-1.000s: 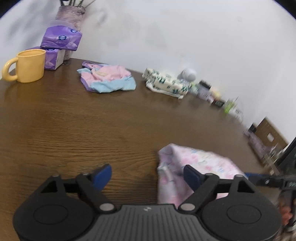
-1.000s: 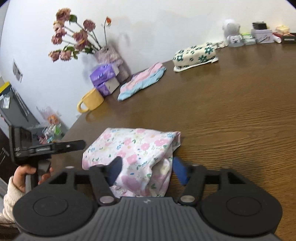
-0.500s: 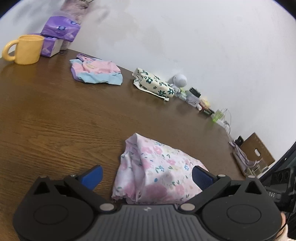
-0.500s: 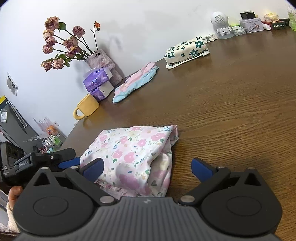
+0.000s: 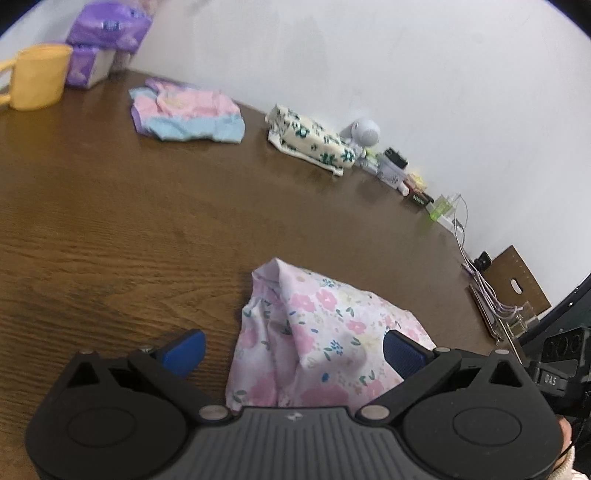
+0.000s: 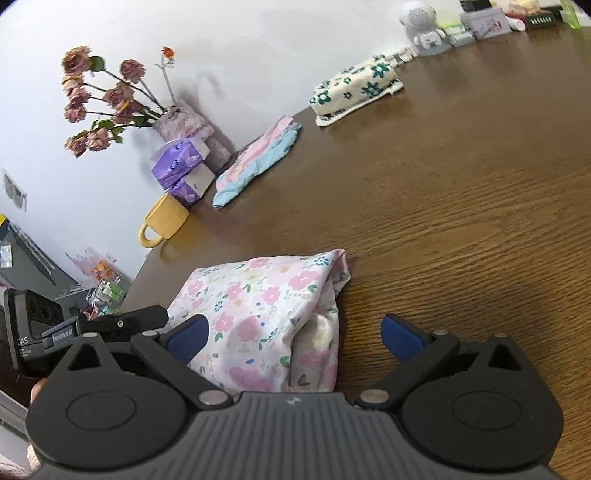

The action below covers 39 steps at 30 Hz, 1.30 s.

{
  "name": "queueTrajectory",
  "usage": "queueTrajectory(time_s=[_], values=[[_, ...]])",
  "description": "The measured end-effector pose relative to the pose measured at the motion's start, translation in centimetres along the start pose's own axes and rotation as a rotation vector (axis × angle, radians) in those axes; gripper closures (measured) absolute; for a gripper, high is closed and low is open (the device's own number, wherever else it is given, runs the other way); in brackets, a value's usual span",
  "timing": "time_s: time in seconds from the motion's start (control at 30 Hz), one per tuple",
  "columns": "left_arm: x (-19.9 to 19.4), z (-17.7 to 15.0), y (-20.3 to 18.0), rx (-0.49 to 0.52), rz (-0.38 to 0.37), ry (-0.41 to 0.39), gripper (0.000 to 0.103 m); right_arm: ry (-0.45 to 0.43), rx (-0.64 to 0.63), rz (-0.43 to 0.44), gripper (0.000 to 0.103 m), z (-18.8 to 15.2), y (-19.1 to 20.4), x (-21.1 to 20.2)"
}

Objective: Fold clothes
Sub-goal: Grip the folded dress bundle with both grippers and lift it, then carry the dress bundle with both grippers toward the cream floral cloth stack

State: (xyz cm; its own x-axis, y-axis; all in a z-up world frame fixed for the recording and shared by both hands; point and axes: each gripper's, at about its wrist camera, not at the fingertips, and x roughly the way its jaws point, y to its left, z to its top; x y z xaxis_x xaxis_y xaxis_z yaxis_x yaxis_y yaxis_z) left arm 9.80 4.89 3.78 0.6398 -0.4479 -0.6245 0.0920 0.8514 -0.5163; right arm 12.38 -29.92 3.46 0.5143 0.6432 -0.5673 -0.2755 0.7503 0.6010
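A folded pink floral garment (image 5: pixel 317 339) lies on the brown wooden table (image 5: pixel 110 221), seen from the other side as the floral garment (image 6: pixel 266 317). My left gripper (image 5: pixel 293 350) is open, its blue fingers spread on either side of the cloth's near end without pinching it. My right gripper (image 6: pixel 295 338) is open too, with the garment lying between its wide-spread fingers. The left gripper's body (image 6: pixel 74 332) shows at the left of the right wrist view, held by a hand. A folded pink and blue garment (image 5: pixel 184 114) and a folded cream garment with green flowers (image 5: pixel 310 138) lie near the wall.
A yellow mug (image 5: pixel 33 81), purple tissue packs (image 5: pixel 107 40) and a vase of dried roses (image 6: pixel 110 99) stand at the table's far left. A small white figure (image 6: pixel 421 26), boxes and a green item (image 5: pixel 441 206) line the wall. A cardboard piece (image 5: pixel 513 284) and cables sit at the right edge.
The right gripper has opened wide and let go of the floral garment. Both grippers shifted so the cloth now lies between each pair of open fingers.
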Motion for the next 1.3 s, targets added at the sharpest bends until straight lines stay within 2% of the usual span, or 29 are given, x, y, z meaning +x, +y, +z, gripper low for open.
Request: queueTrajectory(time_s=[0.13, 0.27, 0.43, 0.5, 0.57, 0.63, 0.67, 0.8, 0.93, 1.03, 1.3], values=[[0.9, 0.8, 0.6, -0.037, -0.033, 0.046, 0.003, 0.034, 0.036, 0.015, 0.015, 0.2, -0.2, 0.8], [1.5, 1.3, 0.8, -0.054, -0.050, 0.066, 0.009, 0.048, 0.079, 0.040, 0.027, 0.3, -0.5, 1.3], [1.8, 1.3, 0.8, -0.085, -0.083, 0.086, 0.024, 0.067, 0.140, 0.088, 0.038, 0.3, -1.2, 1.8], [1.9, 1.1, 0.9, -0.099, -0.089, 0.083, 0.029, 0.069, 0.166, 0.099, 0.046, 0.2, -1.6, 2.0], [2.0, 1.0, 1.1, -0.121, -0.099, 0.081, 0.039, 0.071, 0.205, 0.118, 0.060, 0.1, -2.3, 2.3], [2.2, 0.9, 1.5, -0.153, -0.122, 0.085, 0.046, 0.077, 0.248, 0.142, 0.066, -0.2, -2.9, 2.6], [2.3, 0.9, 1.6, -0.161, -0.128, 0.087, 0.051, 0.077, 0.262, 0.152, 0.067, -0.2, -3.2, 2.7], [2.5, 0.7, 1.9, -0.182, -0.143, 0.088, 0.058, 0.074, 0.267, 0.159, 0.071, -0.4, -3.4, 2.8], [2.8, 0.2, 2.4, -0.228, -0.177, 0.084, 0.071, 0.070, 0.262, 0.173, 0.084, -0.5, -3.4, 2.9], [2.8, -0.3, 2.7, -0.249, -0.201, 0.068, 0.077, 0.058, 0.228, 0.174, 0.090, -0.2, -2.9, 2.7], [1.9, 1.1, 1.8, -0.225, -0.275, -0.020, 0.080, -0.004, 0.138, 0.189, 0.092, 2.3, -1.3, 1.3]])
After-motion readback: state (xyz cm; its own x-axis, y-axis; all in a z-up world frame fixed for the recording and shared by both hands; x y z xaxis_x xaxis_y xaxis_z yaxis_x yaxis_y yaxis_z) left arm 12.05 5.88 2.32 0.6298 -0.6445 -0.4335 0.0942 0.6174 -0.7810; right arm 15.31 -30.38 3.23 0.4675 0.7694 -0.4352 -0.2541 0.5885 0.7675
